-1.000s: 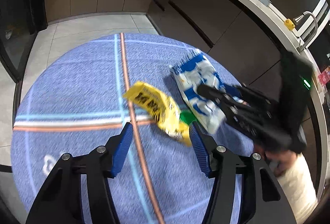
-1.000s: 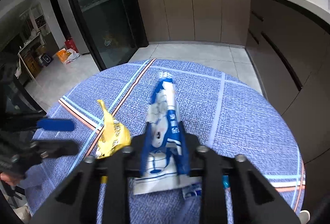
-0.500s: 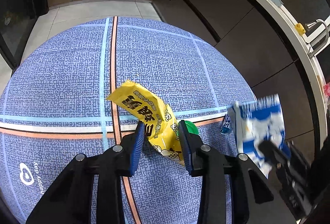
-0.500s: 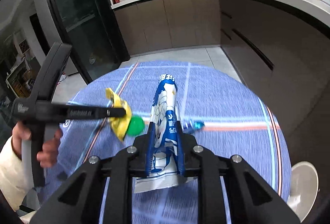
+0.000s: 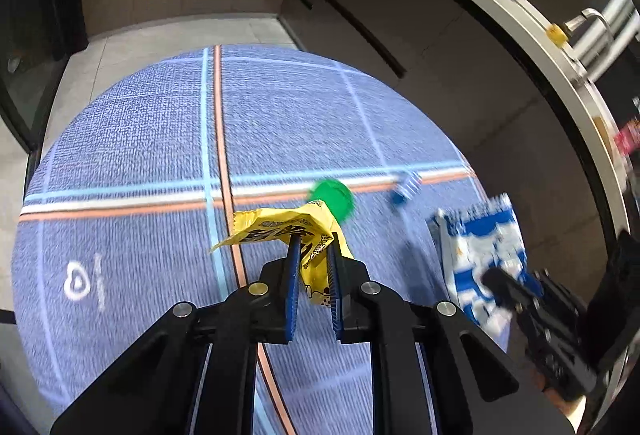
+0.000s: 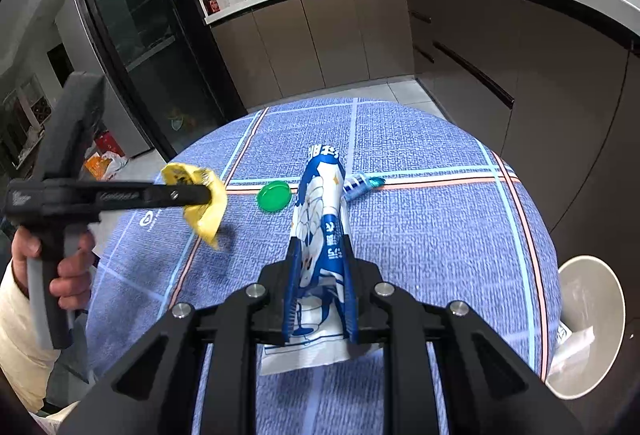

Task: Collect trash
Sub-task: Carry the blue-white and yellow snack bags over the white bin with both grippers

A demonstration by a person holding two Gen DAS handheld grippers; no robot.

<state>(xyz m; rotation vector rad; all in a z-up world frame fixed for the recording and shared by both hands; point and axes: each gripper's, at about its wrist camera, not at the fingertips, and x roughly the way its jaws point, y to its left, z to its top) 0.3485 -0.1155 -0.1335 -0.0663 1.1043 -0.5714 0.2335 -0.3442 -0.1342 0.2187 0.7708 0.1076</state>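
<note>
- Wrappers are thin, light, crinkly film: they look limp and likely slippery, so a pinch across the flat middle seems safest.
- Left gripper (image 5: 312, 263) has its jaws clenched on the crumpled yellow snack wrapper (image 5: 288, 231), held above the blue checked worktop (image 5: 140, 139), just beside the round green plastic lid (image 5: 334, 195).
- Right gripper (image 6: 318, 275) jaws clamp the long blue-and-white snack packet (image 6: 320, 211), its tip near that lid.
- Lid and small blue striped candy wrapper (image 6: 360, 185) lie loose; the lid is stiff, best gripped by its rim.
- White round bin (image 6: 592, 315) sits well right of the lid, off the worktop.
</note>
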